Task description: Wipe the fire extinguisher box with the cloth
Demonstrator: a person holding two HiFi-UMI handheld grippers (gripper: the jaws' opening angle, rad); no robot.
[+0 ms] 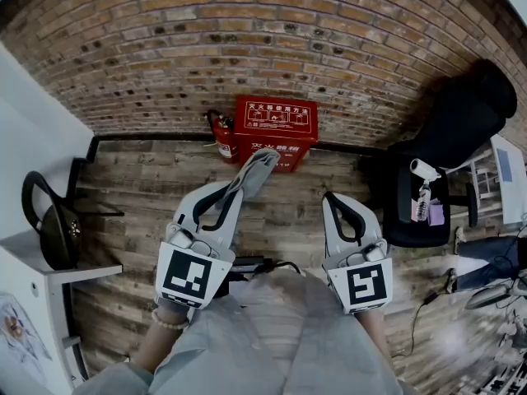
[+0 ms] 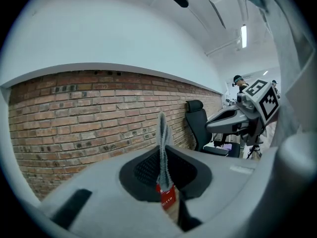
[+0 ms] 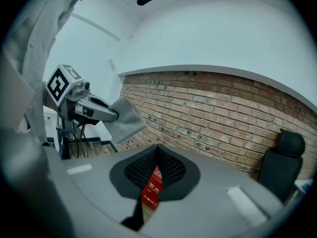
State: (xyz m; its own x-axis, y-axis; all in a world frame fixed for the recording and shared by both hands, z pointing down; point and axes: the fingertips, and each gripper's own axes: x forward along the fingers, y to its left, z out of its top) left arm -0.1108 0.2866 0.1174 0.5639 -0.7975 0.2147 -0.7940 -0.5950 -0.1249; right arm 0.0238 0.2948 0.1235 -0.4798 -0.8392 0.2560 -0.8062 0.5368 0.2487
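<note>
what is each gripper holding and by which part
Left gripper pinches the grey cloth by one edge, the rest sticking out ahead. Right gripper holds nothing.

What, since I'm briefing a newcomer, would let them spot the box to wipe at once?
Find the brick wall and look along its foot, where it meets the plank floor. The box stands there against the wall, between an extinguisher and a black chair. It alone is a red, square-cornered case with white print.

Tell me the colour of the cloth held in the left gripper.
Grey. The soft cloth, shut in the left gripper, shows best in the right gripper view.
</note>
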